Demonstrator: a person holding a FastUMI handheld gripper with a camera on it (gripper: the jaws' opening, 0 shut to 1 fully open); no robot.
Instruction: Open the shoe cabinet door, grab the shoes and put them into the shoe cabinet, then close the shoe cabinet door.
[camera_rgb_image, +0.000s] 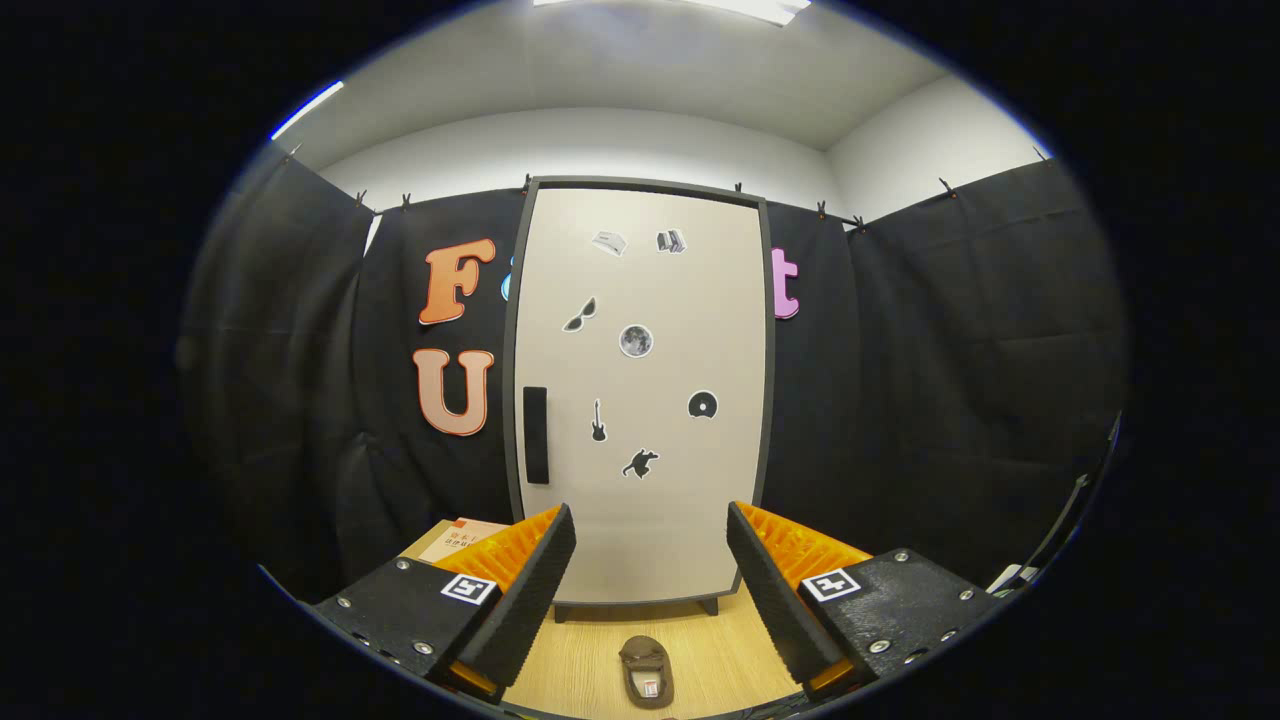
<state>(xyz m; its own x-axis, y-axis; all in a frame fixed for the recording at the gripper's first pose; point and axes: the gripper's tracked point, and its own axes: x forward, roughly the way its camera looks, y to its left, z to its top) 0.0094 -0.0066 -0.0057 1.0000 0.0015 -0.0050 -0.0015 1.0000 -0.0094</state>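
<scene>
my claw (650, 575): fingers spread wide, holding nothing
shoe cabinet (640, 390): upright ahead of me, door shut, dark handle (536, 435) on its left edge
shoe (646, 671): brown, on wooden floor (720, 650) before the cabinet, between my fingers
cardboard box (455, 538): left of cabinet

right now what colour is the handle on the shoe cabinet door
Black, on the cream shoe cabinet door; the handle shows best in the gripper view.

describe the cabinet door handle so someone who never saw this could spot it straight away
The tall pale shoe cabinet door stands shut beyond the open gripper. Near its left edge, about mid-height, is the handle: a plain black upright bar, unlike the small picture stickers beside it.
</scene>
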